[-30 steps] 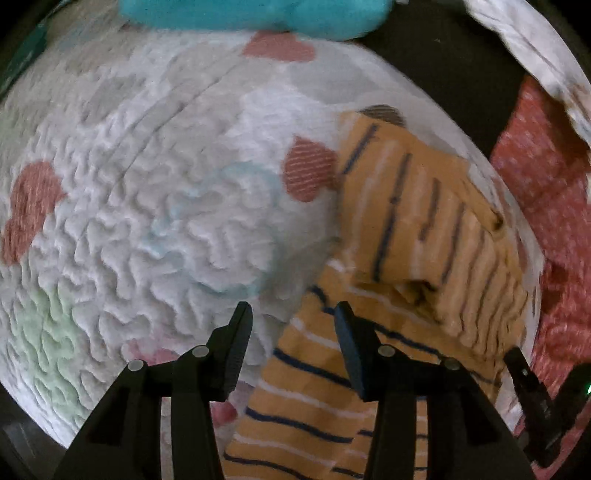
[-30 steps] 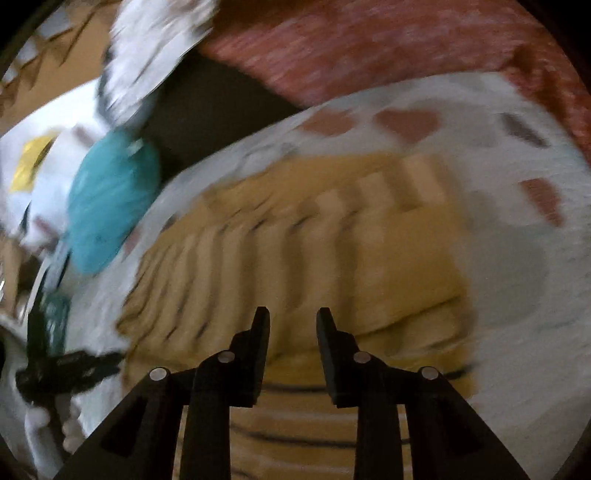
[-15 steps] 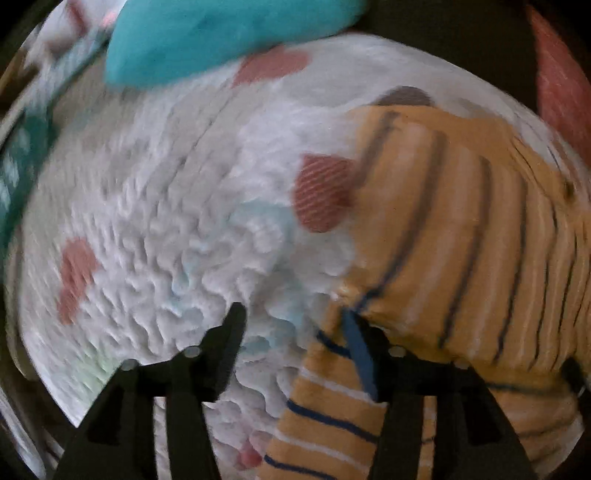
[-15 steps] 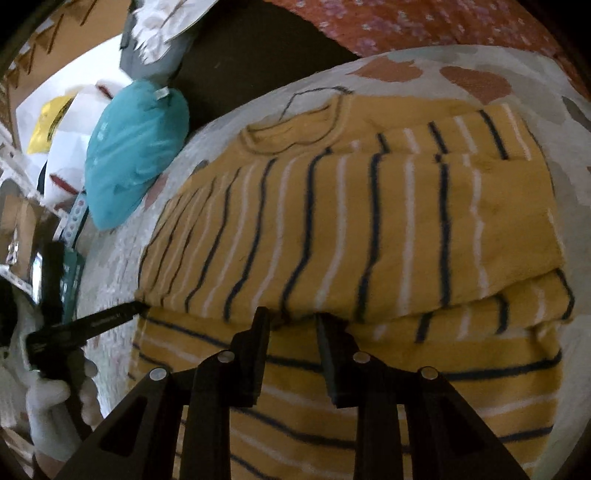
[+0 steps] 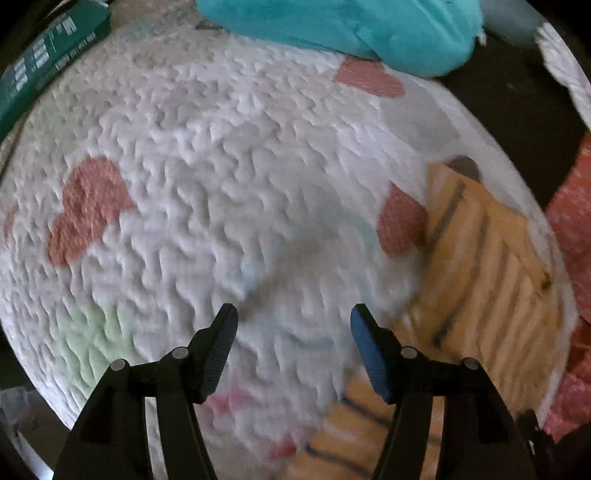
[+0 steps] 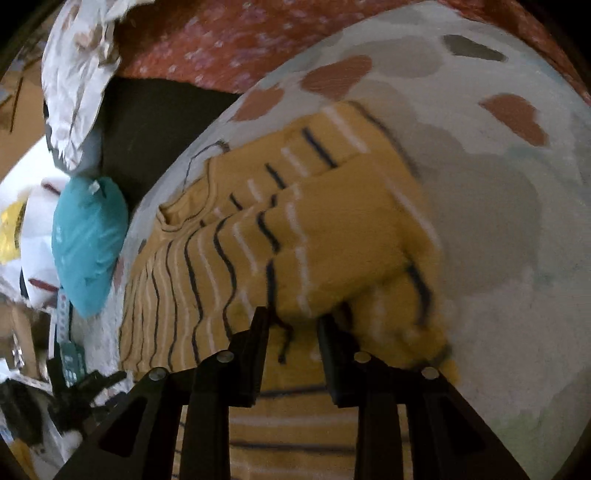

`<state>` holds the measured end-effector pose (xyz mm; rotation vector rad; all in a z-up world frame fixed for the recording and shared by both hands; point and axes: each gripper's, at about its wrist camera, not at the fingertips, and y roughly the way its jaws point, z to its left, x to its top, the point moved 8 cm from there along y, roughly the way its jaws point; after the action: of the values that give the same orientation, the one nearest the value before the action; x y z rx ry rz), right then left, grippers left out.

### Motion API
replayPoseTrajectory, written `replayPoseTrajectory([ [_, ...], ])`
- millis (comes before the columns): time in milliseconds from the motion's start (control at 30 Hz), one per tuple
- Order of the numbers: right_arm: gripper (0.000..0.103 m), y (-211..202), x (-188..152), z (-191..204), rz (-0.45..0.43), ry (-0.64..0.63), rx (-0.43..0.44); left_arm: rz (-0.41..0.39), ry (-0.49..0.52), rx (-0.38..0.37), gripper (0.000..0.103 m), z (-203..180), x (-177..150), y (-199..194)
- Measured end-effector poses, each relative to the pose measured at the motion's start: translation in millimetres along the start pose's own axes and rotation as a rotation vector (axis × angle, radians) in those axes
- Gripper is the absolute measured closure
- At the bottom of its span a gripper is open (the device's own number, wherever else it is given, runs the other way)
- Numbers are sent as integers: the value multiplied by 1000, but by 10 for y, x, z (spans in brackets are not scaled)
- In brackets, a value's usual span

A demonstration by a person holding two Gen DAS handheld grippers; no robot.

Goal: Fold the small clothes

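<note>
A small mustard-yellow top with navy and white stripes (image 6: 229,258) lies partly folded on a white quilted blanket with heart patches (image 6: 517,295). My right gripper (image 6: 293,319) is low over the top, its jaws partly open with a fold of the yellow fabric between them. In the left wrist view the same top (image 5: 480,266) lies at the right edge of the blanket (image 5: 221,184). My left gripper (image 5: 293,321) is open and empty over bare blanket, to the left of the top.
A teal cushion (image 5: 351,22) lies at the blanket's far edge, also in the right wrist view (image 6: 88,243). A green box (image 5: 40,70) sits far left. Red patterned fabric (image 6: 258,37) and white crumpled cloth (image 6: 77,74) lie beyond the blanket.
My left gripper has opened wide and moved left off the top onto bare blanket. My right gripper has opened somewhat, and the top's right part now lies folded over.
</note>
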<state>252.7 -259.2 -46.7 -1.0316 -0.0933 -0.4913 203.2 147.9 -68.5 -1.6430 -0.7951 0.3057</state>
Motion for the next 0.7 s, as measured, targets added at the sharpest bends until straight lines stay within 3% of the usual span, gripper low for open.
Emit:
replayPoseTrajectory([
  [133,73,-219,-321,136,27,-163,-66,69,52,-99,39,41,-390,-68],
  [200,73,-228,-543,185,69,-249,-109,51,116,-82,39,59,-539,-132],
  [267,73,-191,-884,29,148,-297,-217,38,155,-68,40,115,-648,-150],
  [333,73,-303,-1052,-41,97,-324,-237,-1,226,-65,40,169,-826,-208],
  [433,68,-517,-1343,-136,89,-378,-313,-19,327,-35,39,268,-1051,-274],
  [567,57,-808,-1722,-362,89,-362,-334,-19,422,-19,26,472,-1455,-356],
  [600,57,-877,-1795,-413,87,-330,-302,-10,430,-17,25,544,-1586,-377],
  [700,56,-1075,-2023,-552,95,-287,-256,39,379,-61,22,727,-1853,-436],
])
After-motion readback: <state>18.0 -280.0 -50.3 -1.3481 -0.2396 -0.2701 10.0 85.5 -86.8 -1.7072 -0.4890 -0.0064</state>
